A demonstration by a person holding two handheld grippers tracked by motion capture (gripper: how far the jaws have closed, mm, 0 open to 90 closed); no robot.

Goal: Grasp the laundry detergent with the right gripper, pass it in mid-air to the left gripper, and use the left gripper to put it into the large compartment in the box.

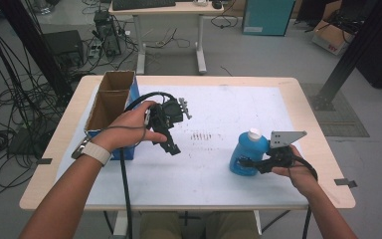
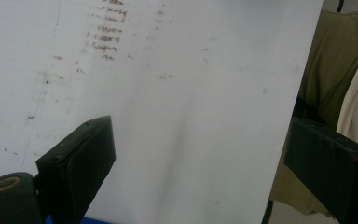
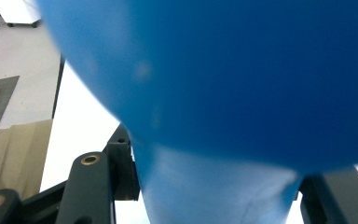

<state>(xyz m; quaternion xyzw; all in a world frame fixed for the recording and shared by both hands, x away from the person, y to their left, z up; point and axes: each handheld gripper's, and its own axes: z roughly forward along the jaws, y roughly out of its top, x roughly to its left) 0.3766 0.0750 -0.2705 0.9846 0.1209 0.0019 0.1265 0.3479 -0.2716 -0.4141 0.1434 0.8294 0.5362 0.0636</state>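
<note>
A blue plastic bottle (image 1: 246, 155) with a white cap (image 1: 254, 133) stands on the white mat at the right of the table. My right gripper (image 1: 249, 163) comes at it from the right and is shut on its lower body. In the right gripper view the blurred blue bottle (image 3: 242, 70) narrows between the two black jaws of that gripper (image 3: 214, 191). My left gripper (image 1: 172, 147) hangs above the mat at centre left, pointing down toward the near side. Its jaws stand wide apart (image 2: 205, 158) with nothing but white mat between them.
An open cardboard box (image 1: 110, 99) with a blue side stands at the table's back left, just behind my left hand. The white mat (image 1: 219, 104) carries brown smudges at its middle. Beyond the table are a desk (image 1: 169, 10), floor cables at left and a black post (image 1: 350, 55) at right.
</note>
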